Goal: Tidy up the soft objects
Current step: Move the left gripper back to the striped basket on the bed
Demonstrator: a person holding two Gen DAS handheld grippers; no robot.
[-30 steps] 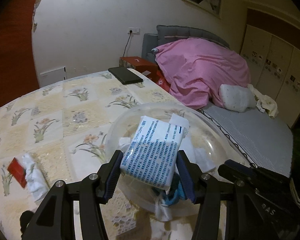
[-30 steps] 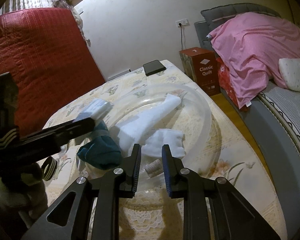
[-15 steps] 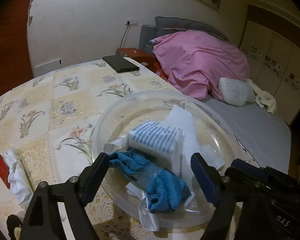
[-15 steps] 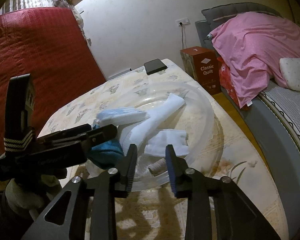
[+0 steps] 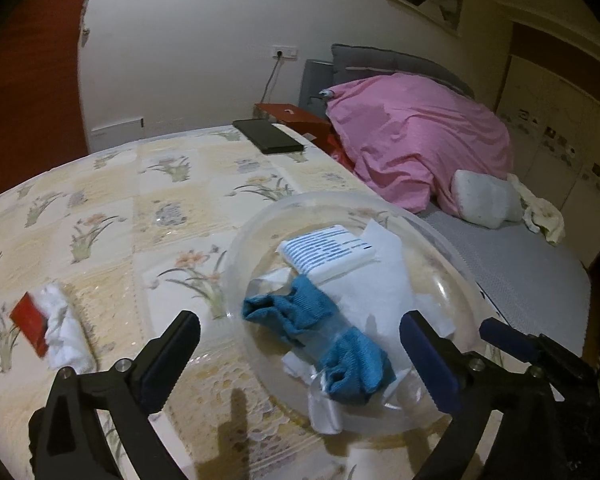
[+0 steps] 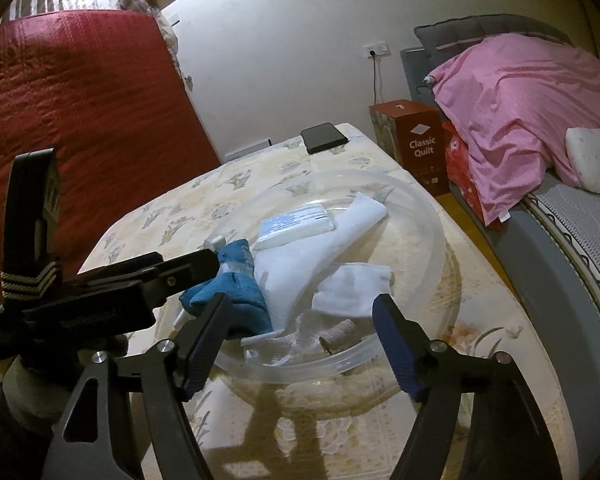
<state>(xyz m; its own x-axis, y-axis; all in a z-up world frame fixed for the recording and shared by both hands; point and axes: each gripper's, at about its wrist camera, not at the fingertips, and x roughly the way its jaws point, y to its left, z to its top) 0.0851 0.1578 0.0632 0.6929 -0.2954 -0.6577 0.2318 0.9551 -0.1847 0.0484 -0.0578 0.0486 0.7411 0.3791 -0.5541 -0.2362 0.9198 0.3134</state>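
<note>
Both grippers' fingers gape empty—take the limp white cloth with its red card by the fabric bunch; it's light, floppy.

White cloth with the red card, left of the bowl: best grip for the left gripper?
Pinch the white cloth across its narrow width, from above, at the end away from the red card. It lies flat and long on the table; the open left gripper spans it easily.

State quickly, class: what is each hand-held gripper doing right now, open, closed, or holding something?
Left hand-held gripper: open, holding nothing, above the clear bowl.
Right hand-held gripper: open, holding nothing, at the bowl's near rim.
</note>
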